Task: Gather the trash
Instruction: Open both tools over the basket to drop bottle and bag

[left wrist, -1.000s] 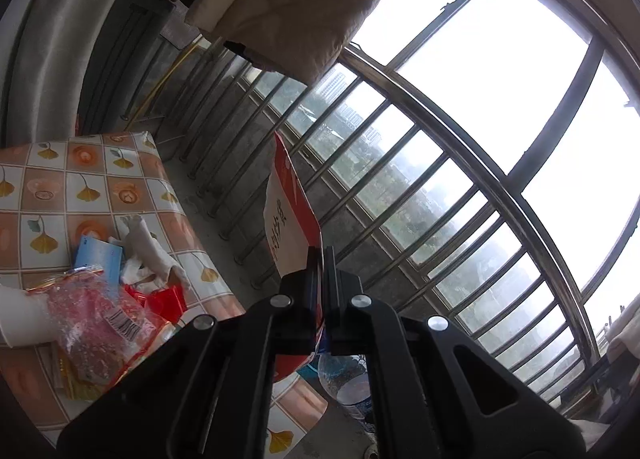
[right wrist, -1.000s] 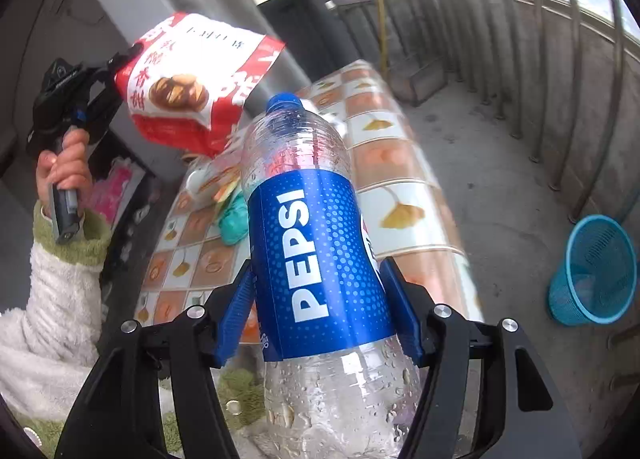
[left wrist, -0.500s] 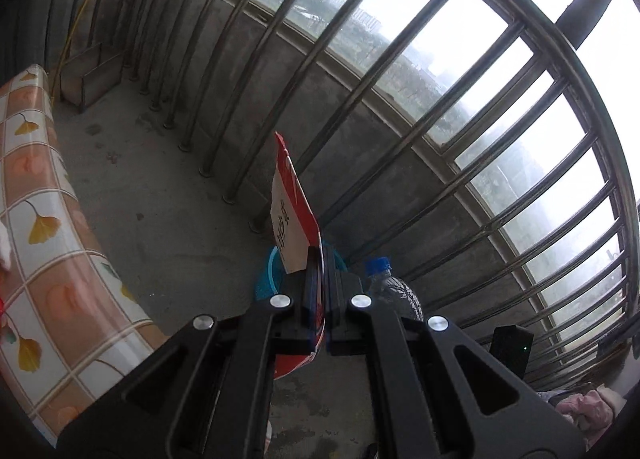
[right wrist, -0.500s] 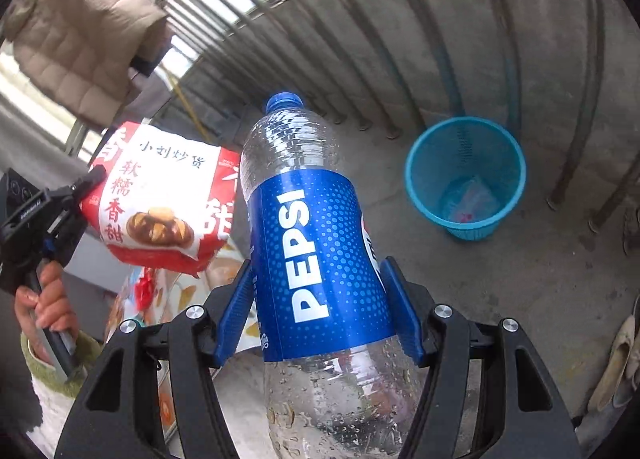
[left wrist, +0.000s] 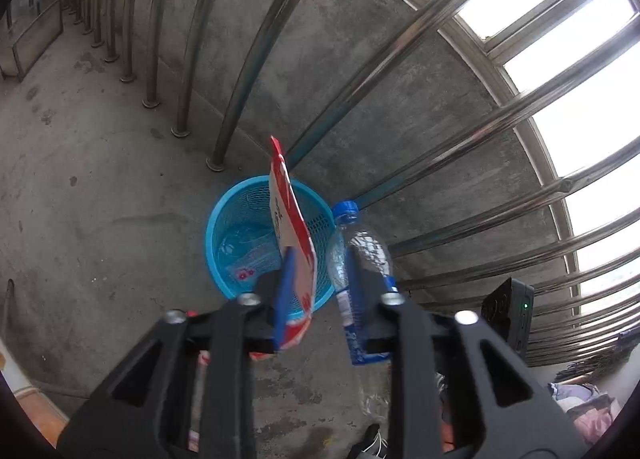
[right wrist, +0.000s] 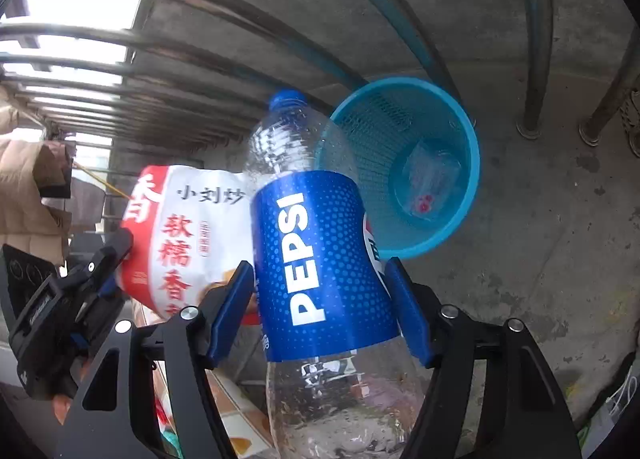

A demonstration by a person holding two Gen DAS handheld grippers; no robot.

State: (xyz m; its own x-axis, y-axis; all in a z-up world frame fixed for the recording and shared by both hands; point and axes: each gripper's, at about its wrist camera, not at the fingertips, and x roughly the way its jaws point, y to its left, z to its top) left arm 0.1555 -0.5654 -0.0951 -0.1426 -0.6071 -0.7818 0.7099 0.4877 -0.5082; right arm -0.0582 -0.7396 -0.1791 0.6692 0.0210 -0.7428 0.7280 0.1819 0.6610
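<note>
Hanging over the concrete floor (left wrist: 100,187), both grippers point down toward a blue mesh basket (left wrist: 224,227) that stands beside the metal railing bars (left wrist: 248,71). The left gripper (left wrist: 324,283) has its jaws opening: they stand apart, and the red and white snack bag (left wrist: 290,227) lies only against the left blue pad, with a clear gap to the other finger, so the bag is released and no longer pinched. In the left wrist view the bag is seen above the mouth of the basket. The right gripper (right wrist: 324,307) is also opening its jaws. The Pepsi bottle (right wrist: 316,259) sits between its two blue pads (right wrist: 408,311), cap pointing forward, and a narrow gap shows on each side of the label, so the pads do not seem to press it. The bottle is near the rim of the basket, at its left in the right wrist view. Inside the basket lies a clear wrapper (right wrist: 428,183) with small red marks.
</note>
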